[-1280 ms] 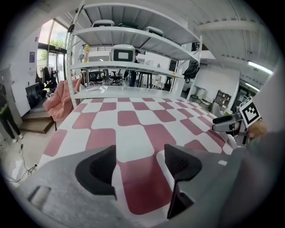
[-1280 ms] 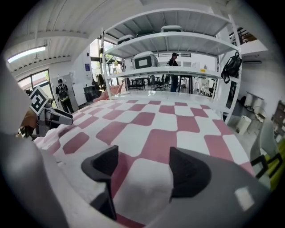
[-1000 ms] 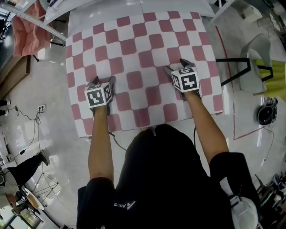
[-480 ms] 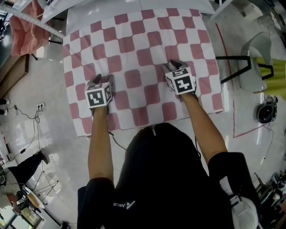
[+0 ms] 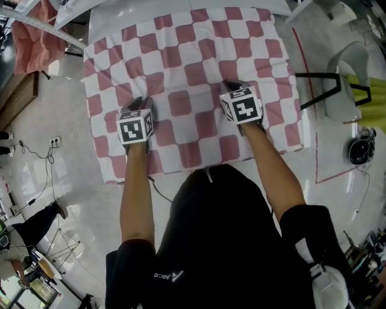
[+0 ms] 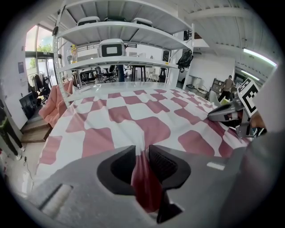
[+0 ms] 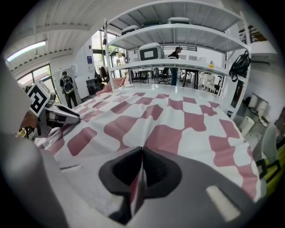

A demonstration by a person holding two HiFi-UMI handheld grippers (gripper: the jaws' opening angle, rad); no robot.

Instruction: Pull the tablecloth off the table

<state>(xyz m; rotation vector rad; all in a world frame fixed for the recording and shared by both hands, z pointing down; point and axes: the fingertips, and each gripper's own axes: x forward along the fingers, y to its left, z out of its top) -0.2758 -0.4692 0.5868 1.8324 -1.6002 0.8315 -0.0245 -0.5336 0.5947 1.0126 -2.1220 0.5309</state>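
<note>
The checked pink-and-white tablecloth point(image 5: 181, 66) lay spread over the bench point(image 5: 132, 11), with its near edge hanging down toward the person and a bare strip of benchtop showing at the far end. Both grippers rested on the near half of the cloth, well apart from each other, with the person's bare forearms stretched out behind them.

The left gripper point(image 5: 140, 104) sat near the cloth's left side. Its fingers point(image 6: 162, 162) were closing on a raised fold of a pink square, and the fabric filled the narrow gap between them. The right gripper point(image 5: 232, 86) sat a little farther up the bench. Its fingers point(image 7: 153, 167) were together, with only a thin pleat of cloth nipped in the seam between them.

The fabric puckered slightly around each pinch but otherwise lay flat. A white shelving rack point(image 6: 120, 35) stood past the far end of the bench, and a salmon-coloured cloth point(image 5: 36, 30) hung off to the left.
</note>
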